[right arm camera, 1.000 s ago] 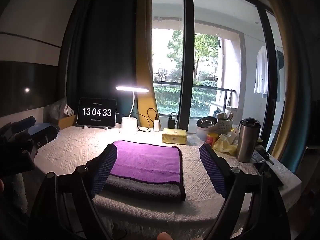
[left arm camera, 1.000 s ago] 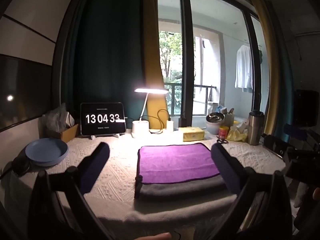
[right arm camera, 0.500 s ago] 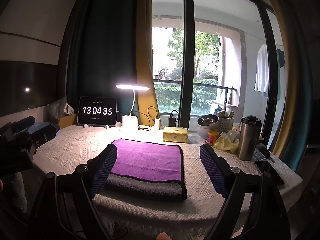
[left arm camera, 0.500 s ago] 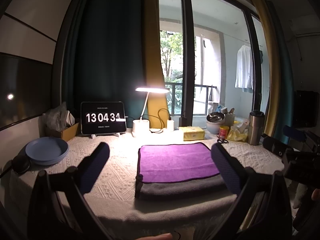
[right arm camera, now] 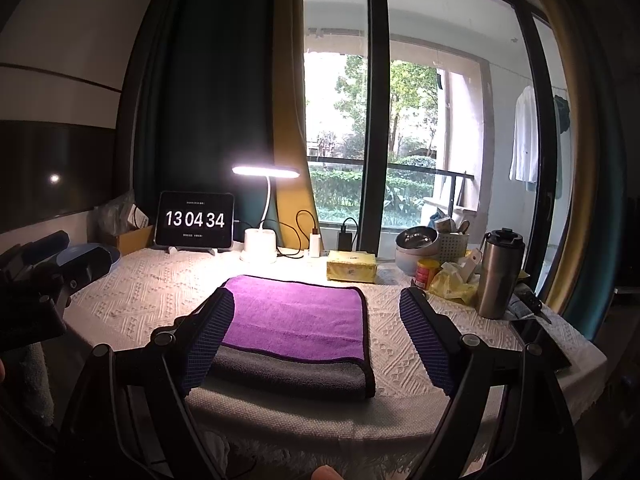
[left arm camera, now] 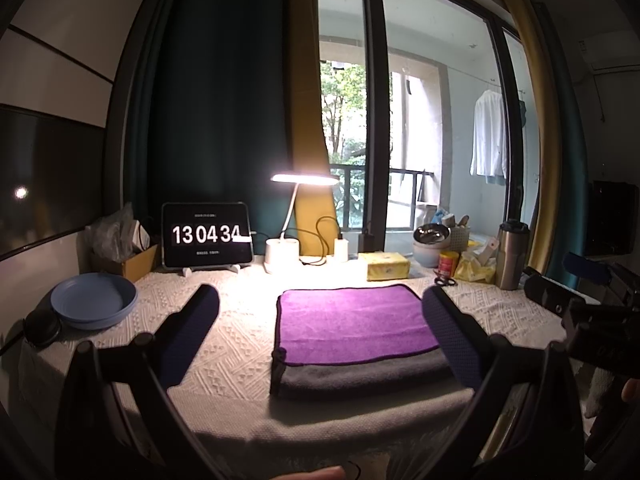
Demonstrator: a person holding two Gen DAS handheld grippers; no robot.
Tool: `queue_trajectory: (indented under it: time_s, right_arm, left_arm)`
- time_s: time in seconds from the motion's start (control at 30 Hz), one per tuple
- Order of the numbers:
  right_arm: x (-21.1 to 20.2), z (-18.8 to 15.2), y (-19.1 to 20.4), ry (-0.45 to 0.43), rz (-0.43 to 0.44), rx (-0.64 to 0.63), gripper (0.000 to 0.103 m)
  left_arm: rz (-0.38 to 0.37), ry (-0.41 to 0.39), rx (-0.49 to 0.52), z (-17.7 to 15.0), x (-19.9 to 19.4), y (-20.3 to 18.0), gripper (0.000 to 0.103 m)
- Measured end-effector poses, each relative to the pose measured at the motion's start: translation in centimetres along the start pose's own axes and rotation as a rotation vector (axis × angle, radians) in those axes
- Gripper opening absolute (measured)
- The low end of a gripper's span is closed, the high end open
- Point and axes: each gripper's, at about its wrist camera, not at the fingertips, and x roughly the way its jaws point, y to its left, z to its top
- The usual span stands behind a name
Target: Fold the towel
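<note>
A towel (left arm camera: 352, 332), purple on top and grey underneath, lies folded flat on the white patterned tablecloth (left arm camera: 240, 352) near the front edge; it also shows in the right wrist view (right arm camera: 296, 320). My left gripper (left arm camera: 320, 332) is open and empty, held in front of the table, its fingers wide apart. My right gripper (right arm camera: 316, 336) is open and empty too, with the towel seen between its fingers. Neither gripper touches the towel. The right gripper's body shows at the right edge of the left wrist view (left arm camera: 592, 316).
At the back stand a tablet clock (left arm camera: 207, 235), a lit desk lamp (left arm camera: 282, 254) and a yellow packet (left arm camera: 383, 266). A blue plate (left arm camera: 93, 304) sits at the left. A steel flask (right arm camera: 500, 276), bowls and a yellow bag crowd the right.
The clock went from 13:04:33 to 13:04:34. Both grippers stay open and nearly still, and the towel has not moved.
</note>
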Motion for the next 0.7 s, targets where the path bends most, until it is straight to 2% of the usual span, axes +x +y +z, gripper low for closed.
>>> queue_trajectory:
  time_s: [0.5, 0.7]
  right_arm:
    - [0.5, -0.5, 0.2, 0.016, 0.004, 0.005, 0.087]
    - [1.5, -0.7, -0.3, 0.038, 0.007, 0.012, 0.087]
  left_arm:
    - [0.007, 0.017, -0.002, -0.4, 0.4, 0.0, 0.102]
    - [0.010, 0.070, 0.003, -0.8, 2.1, -0.4, 0.102]
